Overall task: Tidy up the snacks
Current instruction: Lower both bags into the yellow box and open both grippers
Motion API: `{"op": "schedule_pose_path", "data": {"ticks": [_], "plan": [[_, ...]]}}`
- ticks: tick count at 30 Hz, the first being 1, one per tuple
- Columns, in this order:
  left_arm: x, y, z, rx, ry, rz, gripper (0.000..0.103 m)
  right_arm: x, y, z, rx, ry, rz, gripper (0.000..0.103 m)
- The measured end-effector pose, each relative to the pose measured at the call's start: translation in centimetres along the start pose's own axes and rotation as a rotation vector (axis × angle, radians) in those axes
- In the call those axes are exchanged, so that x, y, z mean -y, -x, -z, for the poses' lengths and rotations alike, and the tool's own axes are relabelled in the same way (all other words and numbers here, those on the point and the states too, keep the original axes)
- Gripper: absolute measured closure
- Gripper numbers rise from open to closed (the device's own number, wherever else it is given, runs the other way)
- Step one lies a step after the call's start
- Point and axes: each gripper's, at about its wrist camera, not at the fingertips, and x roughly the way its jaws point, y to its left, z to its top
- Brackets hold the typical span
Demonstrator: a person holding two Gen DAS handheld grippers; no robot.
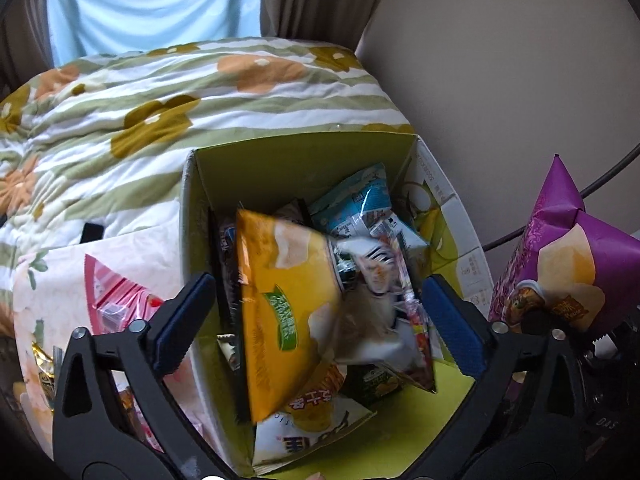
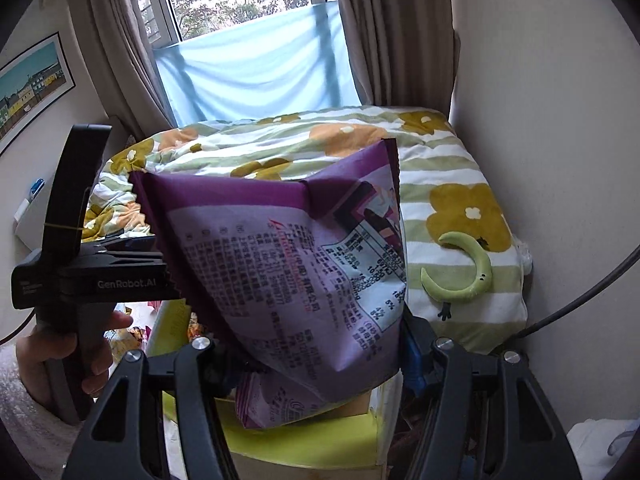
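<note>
Left jaws: the left gripper [image 1: 314, 316] stands wide over the box [image 1: 200, 216], pads clear of everything; nothing is gripped.
Yellow bag: a yellow bag [image 1: 288, 308] sits blurred between the open pads, on top of the packets in the box, probably just let go so it drops onto the pile.
Right jaws: the right gripper [image 2: 316, 354] is closed on the lower part of a purple bag [image 2: 288, 276], held upright with its printed back to the camera.
Why held so: the purple bag hangs just beside and above the box's rim, likely waiting its turn until the left gripper clears the opening.
Box: green inside, flaps open, already crowded with a blue packet [image 1: 360, 204] and other wrappers; room is tight, so the next bag may need to stand on edge.
Loose snacks: a pink packet [image 1: 116, 300] and others lie outside the box, on a pale floral cloth [image 1: 60, 280] to its left, not yet sorted.
Surface: the box stands against a bed with a flowered quilt [image 2: 460, 184]; a green crescent toy [image 2: 464, 272] lies on it.
Room: curtained window [image 2: 240, 0], blue cloth below it, a framed picture [image 2: 32, 80] on the left wall.
Person: a hand [image 2: 60, 356] grips the left gripper's handle.
</note>
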Motion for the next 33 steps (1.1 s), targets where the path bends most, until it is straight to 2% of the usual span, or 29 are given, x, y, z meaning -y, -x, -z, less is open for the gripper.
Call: {"op": "schedule_pose_path", "data": {"ticks": [4, 9, 15, 26, 28, 30, 33], "plan": [[-0.9, 0.3, 1.0, -0.018, 0.010, -0.018, 0.001, 0.9, -0.5, 0.4, -0.015, -0.019, -0.015, 0.045], [-2.5, 2.7, 3.1, -0.016, 0.023, -0.010, 0.001, 0.8, -0.2, 1.0, -0.024, -0.038, -0.006, 0.045], [-3.2, 5.5, 5.5, 0.002, -0.005, -0.056, 0.001, -0.2, 0.5, 1.5, -0.021, -0.039, 0.004, 0.045], [-3.5, 8.0, 6.7, 0.047, -0.027, -0.096, 0.001, -0.4, -3.4, 1.8, -0.105, -0.053, 0.046, 0.043], [-3.5, 8.0, 7.1, 0.046, -0.027, -0.101, 0.001, -0.3, -3.7, 2.4, -0.111, -0.058, 0.057, 0.033], [-3.4, 8.0, 7.5, 0.038, -0.032, -0.100, 0.001, -0.8, -2.7, 3.0, -0.064, -0.029, 0.054, 0.000], [-3.3, 7.9, 8.2, 0.032, -0.035, -0.101, 0.001, -1.3, -0.9, 4.0, 0.000, 0.019, 0.045, 0.000]]}}
